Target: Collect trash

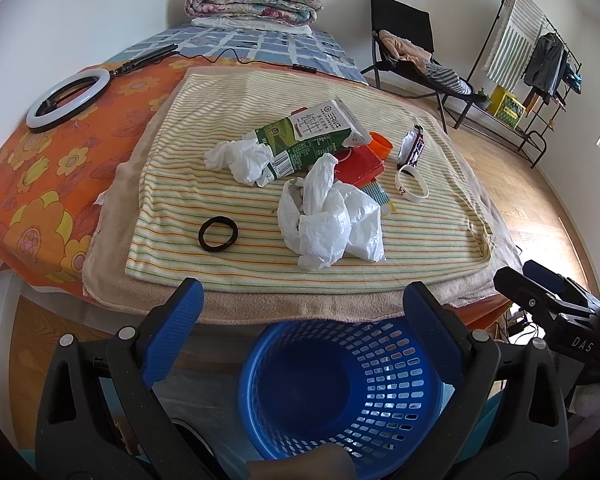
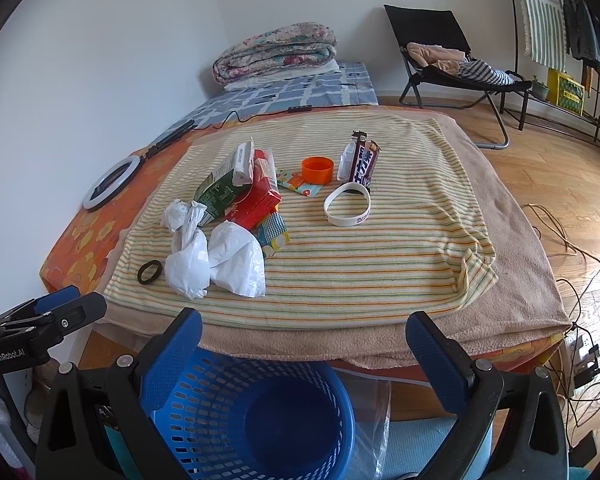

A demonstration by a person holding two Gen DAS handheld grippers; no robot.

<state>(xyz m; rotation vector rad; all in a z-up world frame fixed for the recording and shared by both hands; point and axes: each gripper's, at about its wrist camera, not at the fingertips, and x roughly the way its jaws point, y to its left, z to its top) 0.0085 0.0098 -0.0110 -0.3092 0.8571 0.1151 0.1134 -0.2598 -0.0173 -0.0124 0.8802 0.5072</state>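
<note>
We hold the left gripper point(image 1: 302, 300) and the right gripper point(image 2: 304, 334) spread wide and empty above a blue perforated plastic basket point(image 1: 400, 376) on the floor. The trash lies on the striped cloth point(image 2: 380, 264): crinkled white plastic bags point(image 1: 330, 216), crumpled tissue point(image 1: 240, 158), a flattened green milk carton point(image 1: 312, 132), a red box point(image 2: 258, 196). Only our right view fully shows the round orange cap point(image 2: 317, 169) and purple wrapper point(image 2: 363, 160).
</note>
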